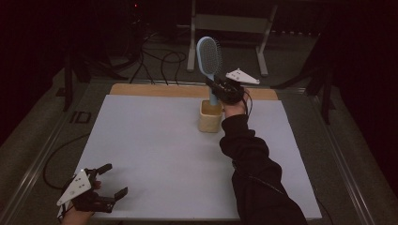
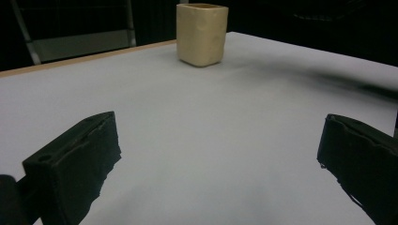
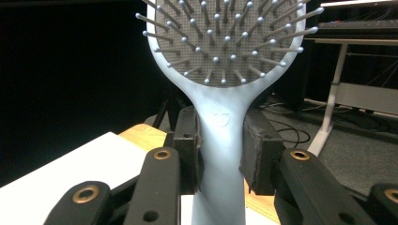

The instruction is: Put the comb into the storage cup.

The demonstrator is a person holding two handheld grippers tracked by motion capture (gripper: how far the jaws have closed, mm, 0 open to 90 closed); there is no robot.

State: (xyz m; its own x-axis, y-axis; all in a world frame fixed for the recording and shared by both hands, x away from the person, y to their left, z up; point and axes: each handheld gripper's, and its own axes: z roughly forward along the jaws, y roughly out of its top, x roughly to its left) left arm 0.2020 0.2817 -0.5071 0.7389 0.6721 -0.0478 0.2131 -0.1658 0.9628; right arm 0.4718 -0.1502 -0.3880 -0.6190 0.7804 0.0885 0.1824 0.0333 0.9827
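A light blue hairbrush (image 1: 209, 55) stands upright over a cream square cup (image 1: 210, 117) near the far middle of the white mat, its handle end dipping into the cup's mouth. My right gripper (image 1: 217, 87) is shut on the brush's neck; in the right gripper view both black pads clamp the brush handle (image 3: 220, 140) just below the bristled head (image 3: 224, 37). Down at the near left corner my left gripper (image 1: 112, 180) rests low and open, nothing between its jaws. From the left gripper view the cup (image 2: 202, 33) sits far off.
The white mat (image 1: 155, 150) covers a wooden board whose far edge (image 1: 155, 89) shows. A dark sleeve (image 1: 256, 173) reaches across the mat's right half. Cables (image 1: 159, 61) and a grey frame's legs (image 1: 227, 28) lie on the floor beyond the table.
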